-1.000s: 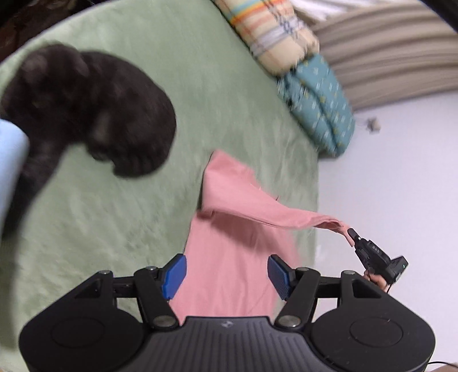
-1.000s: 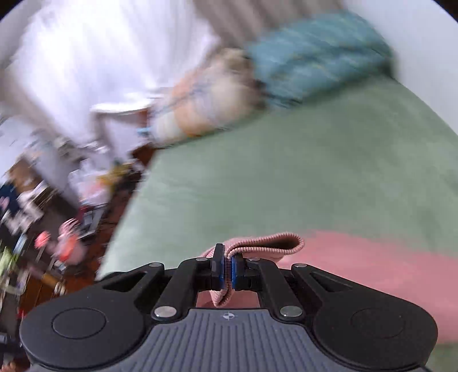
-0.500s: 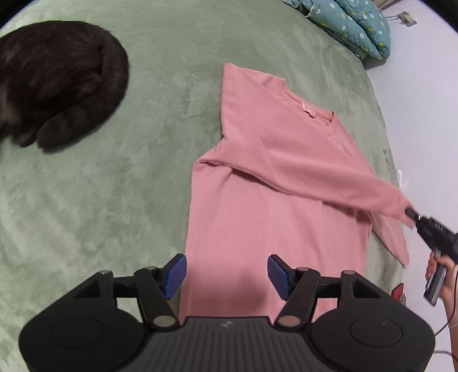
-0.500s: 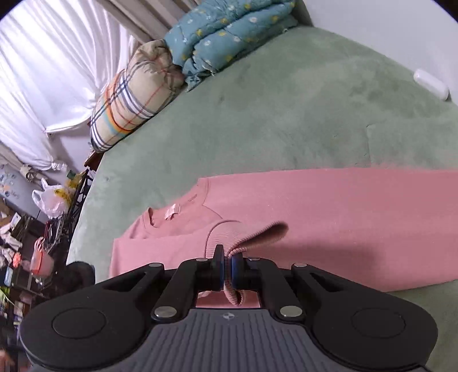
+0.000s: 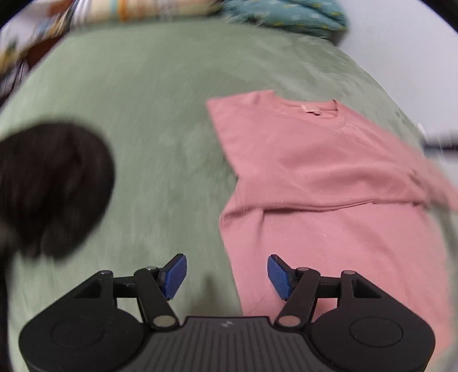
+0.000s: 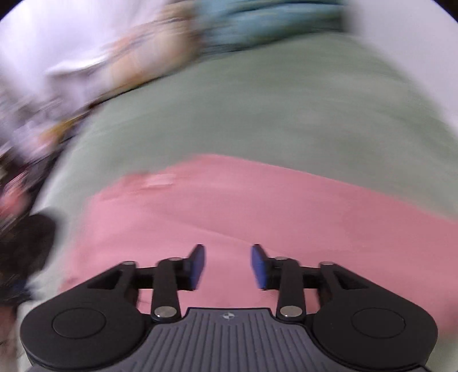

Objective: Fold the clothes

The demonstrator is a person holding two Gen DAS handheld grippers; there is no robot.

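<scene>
The pink sweatshirt (image 5: 329, 183) is lying flat on the green blanket (image 5: 160, 120), collar toward the far side and one sleeve folded across its chest; in the left wrist view its near hem is lying just ahead of the left gripper (image 5: 226, 271), under the right-hand blue pad, while the left-hand pad is hanging over bare blanket. Both tongs are gaping wide and holding nothing; the right gripper (image 6: 228, 264) is hovering over the pink cloth (image 6: 257, 206), which is filling the view between its pads. A dark furry cat (image 5: 48, 186) is lying on the blanket well left of the sweatshirt; a plaid pillow (image 5: 134, 7) and a teal quilt (image 5: 286, 13) are sitting, blurred, at the far edge.
</scene>
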